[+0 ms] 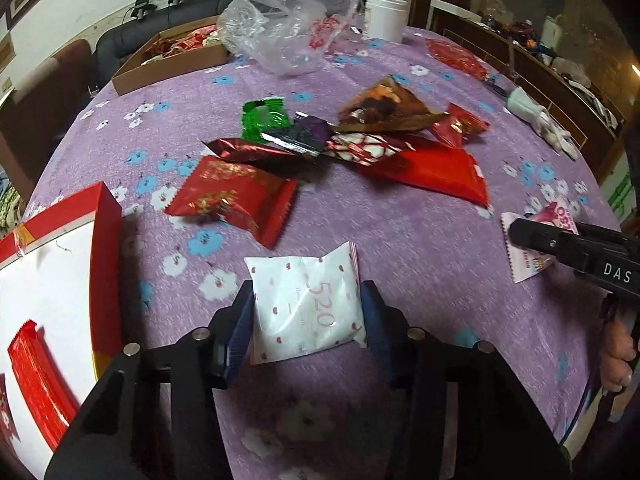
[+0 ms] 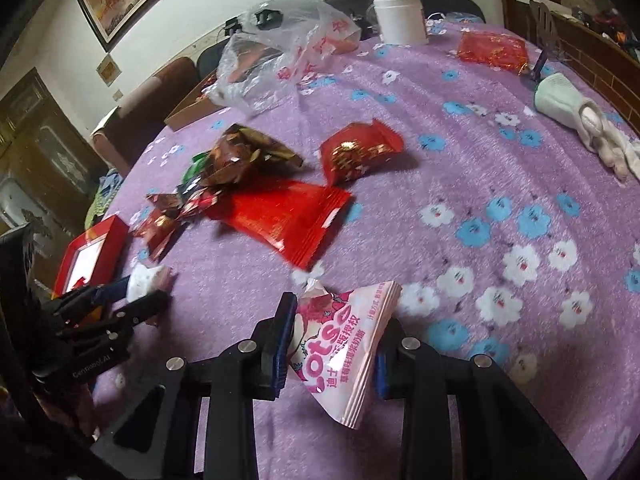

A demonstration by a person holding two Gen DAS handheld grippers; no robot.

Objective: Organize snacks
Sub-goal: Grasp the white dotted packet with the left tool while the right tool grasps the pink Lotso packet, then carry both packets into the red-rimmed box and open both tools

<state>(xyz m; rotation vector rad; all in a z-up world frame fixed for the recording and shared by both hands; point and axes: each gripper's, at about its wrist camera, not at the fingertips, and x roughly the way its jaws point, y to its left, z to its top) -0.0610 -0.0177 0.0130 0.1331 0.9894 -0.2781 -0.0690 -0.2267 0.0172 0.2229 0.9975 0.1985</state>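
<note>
While I held a claw in each hand above the purple flowered tabletop [image 1: 420, 240], both had a snack between their fingers. My left claw [image 1: 308, 312] was closed to the width of a white packet [image 1: 308, 304] dotted red and printed "520", its blue pads pressing the packet's two sides. My right claw [image 2: 332, 340] was likewise narrowed around a pink packet [image 2: 344, 344] with "Lotso" lettering, gripping it by its edges; whether either packet was lifted or resting on the cloth I could not tell. Near the middle of the tabletop lay a loose heap of unsorted snacks: a large red packet [image 2: 288, 216], a small red packet [image 2: 356, 152], a brown packet [image 2: 248, 152], a green packet [image 1: 264, 116] and a red patterned packet [image 1: 236, 196]. At the left edge sat a red-rimmed box [image 1: 106, 240] with a white inside, one red packet already lying in it. At the far side stood a cardboard tray [image 1: 168, 68] holding more snacks, a crumpled clear plastic bag [image 1: 280, 28] and a white tub [image 1: 386, 16]. I judged this to be the gathering step, with two packets picked and most not yet sorted. The next move probably called for carrying the white packet left over the box rim and opening the claw only once it was inside.
</note>
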